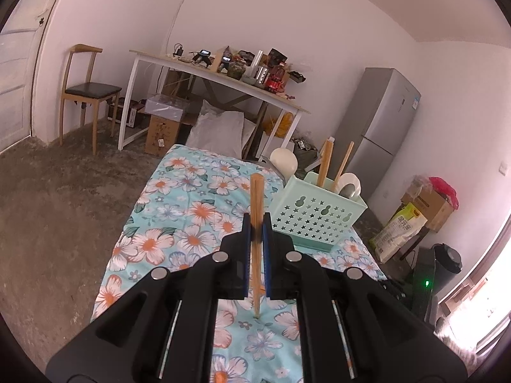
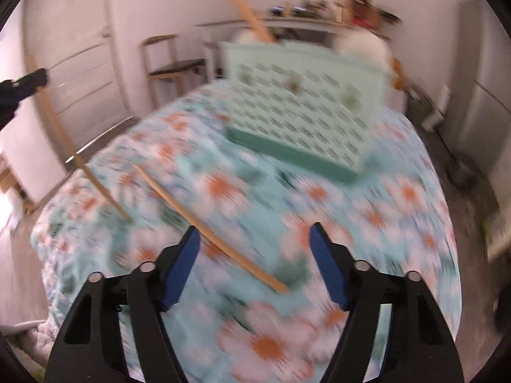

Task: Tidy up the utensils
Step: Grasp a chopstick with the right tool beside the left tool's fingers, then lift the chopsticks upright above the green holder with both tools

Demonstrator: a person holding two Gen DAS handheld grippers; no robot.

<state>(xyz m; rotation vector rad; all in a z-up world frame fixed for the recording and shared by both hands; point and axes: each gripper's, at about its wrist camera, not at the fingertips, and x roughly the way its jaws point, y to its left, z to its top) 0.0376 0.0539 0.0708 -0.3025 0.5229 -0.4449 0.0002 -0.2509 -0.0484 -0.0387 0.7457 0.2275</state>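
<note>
Chopstick (image 1: 256, 210) stands clamped upright in my left tool (image 1: 256, 223), its lower tip touching the floral cloth (image 1: 191, 204) just beside the basket (image 1: 316, 220). I would lift that tip clear, carry it above the basket's rim, and lower it in beside the wooden handles (image 1: 325, 162) before letting go. My right tool (image 2: 255, 255) has its jaws apart with nothing between the pads, above a second chopstick (image 2: 210, 233) lying flat on the cloth, in front of the basket. The view there is blurred, so I judge I should steady it, set the pads square across the stick near its middle, then close; a thin stick may roll on soft cloth.
</note>
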